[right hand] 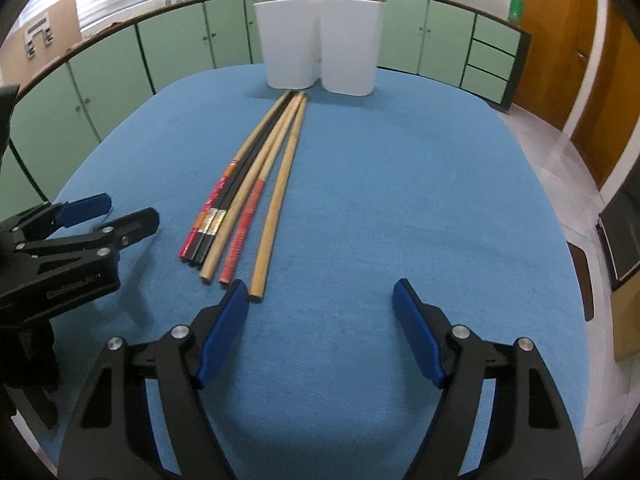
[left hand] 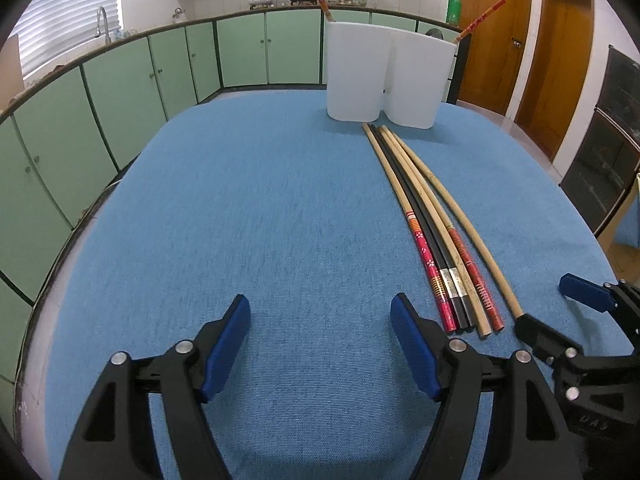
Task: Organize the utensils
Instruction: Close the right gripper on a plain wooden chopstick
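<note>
Flanking loose chopsticks (right hand: 248, 184) — white holder (right hand: 320, 46) beyond.

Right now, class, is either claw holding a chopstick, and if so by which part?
Nothing is held. The left claw and right claw stand open over the blue cloth; the chopsticks lie loose.

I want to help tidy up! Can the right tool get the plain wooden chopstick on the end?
Probably yes. The right tool is open, and the plain wooden chopstick lies at the outer edge of the row, its near end right beside the tool's left finger. Nothing covers it.
</note>
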`<state>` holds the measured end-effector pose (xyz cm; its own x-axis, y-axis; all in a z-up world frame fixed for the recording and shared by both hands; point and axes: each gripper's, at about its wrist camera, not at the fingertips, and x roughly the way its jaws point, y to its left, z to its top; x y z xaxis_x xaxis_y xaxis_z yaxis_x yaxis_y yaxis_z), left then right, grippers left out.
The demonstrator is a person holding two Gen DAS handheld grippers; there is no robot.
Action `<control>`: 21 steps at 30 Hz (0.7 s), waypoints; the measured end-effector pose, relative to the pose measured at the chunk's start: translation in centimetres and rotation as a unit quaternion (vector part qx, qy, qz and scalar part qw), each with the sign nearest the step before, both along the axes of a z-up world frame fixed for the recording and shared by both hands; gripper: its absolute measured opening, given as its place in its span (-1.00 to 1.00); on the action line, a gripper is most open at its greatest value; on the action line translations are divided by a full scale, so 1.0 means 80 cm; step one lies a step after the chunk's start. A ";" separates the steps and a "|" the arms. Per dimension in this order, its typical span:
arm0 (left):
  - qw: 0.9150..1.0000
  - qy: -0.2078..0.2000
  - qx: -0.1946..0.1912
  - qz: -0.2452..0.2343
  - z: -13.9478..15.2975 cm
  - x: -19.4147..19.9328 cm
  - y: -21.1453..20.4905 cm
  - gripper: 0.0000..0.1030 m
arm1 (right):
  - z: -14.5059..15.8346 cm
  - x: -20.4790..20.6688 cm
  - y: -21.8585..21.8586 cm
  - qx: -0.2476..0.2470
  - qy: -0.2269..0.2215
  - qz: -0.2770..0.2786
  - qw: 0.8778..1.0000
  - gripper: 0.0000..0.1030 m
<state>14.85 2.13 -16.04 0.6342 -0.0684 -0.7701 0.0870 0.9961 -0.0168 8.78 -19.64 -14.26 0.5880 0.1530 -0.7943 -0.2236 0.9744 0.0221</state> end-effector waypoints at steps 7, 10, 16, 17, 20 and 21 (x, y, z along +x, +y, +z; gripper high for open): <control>1.000 -0.002 0.002 -0.001 0.001 0.000 -0.003 0.41 | -0.002 -0.001 0.013 0.004 0.001 0.020 1.000 0.09; 1.000 -0.005 0.003 -0.004 0.002 -0.001 -0.004 0.41 | 0.000 -0.001 0.019 0.001 -0.006 0.029 1.000 -0.20; 1.000 -0.009 -0.003 -0.019 0.005 -0.007 -0.011 0.43 | 0.001 0.001 0.019 0.010 -0.006 0.036 0.999 -0.87; 1.000 -0.010 -0.004 -0.023 0.006 -0.008 -0.013 0.43 | 0.001 0.002 0.017 0.013 -0.006 0.031 0.999 -0.87; 0.999 -0.011 -0.011 -0.033 0.007 -0.010 -0.021 0.43 | 0.000 0.004 0.010 0.016 -0.005 0.024 1.000 -0.88; 0.999 -0.010 -0.012 -0.035 0.007 -0.011 -0.023 0.43 | 0.000 0.005 0.007 0.017 -0.005 0.022 1.000 -0.88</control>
<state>14.01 0.28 -15.47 0.6430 -0.1311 -0.7546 0.1573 0.9868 -0.0374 9.15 -19.08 -14.24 0.5885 0.2056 -0.7819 -0.2670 0.9623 0.0522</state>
